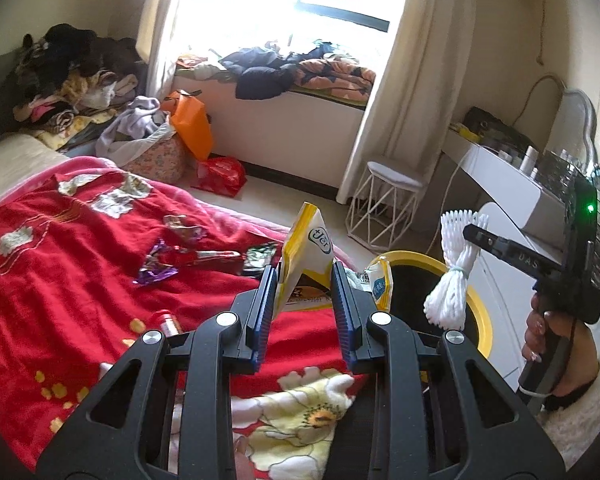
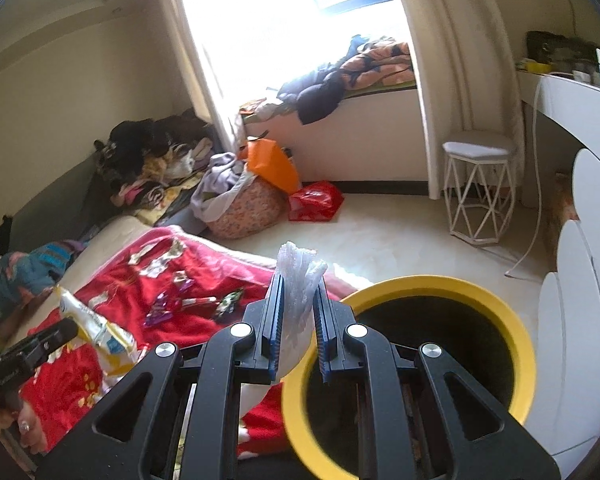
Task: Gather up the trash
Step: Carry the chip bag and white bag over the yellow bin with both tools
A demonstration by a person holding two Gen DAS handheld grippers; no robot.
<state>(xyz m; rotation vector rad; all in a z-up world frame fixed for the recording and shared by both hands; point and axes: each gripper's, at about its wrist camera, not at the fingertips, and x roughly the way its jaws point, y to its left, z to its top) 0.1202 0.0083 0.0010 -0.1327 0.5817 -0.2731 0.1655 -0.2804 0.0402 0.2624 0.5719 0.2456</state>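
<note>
- Evidently ready for dumping, the left gripper [image 1: 305, 270] pinched a yellow-and-white plastic snack bag [image 1: 306, 248] at frame centre.
- The right gripper [image 2: 298, 304] clamped a white foam net sleeve [image 2: 300, 280] beside the yellow-rimmed round black bin [image 2: 420, 284], lower right.

Bin mouth: the yellow-rimmed bin [image 2: 412, 364] gaped unblocked, just right of the fingers [image 2: 274, 312].
Left of fingers: wrappers [image 2: 198, 304] littered the red blanket [image 2: 112, 304].
Beyond fingertips: bare floor [image 2: 380, 236], then stool [image 2: 480, 192].

We see a red blanket [image 1: 80, 248] with yellow flowers, a yellow-and-white packet [image 1: 306, 248], white foam netting [image 1: 454, 276], a bin [image 2: 440, 284] with a yellow rim and black inside, purple wrappers [image 1: 158, 268], an orange bag [image 1: 190, 126], and blue pads on black fingers [image 1: 266, 320].
</note>
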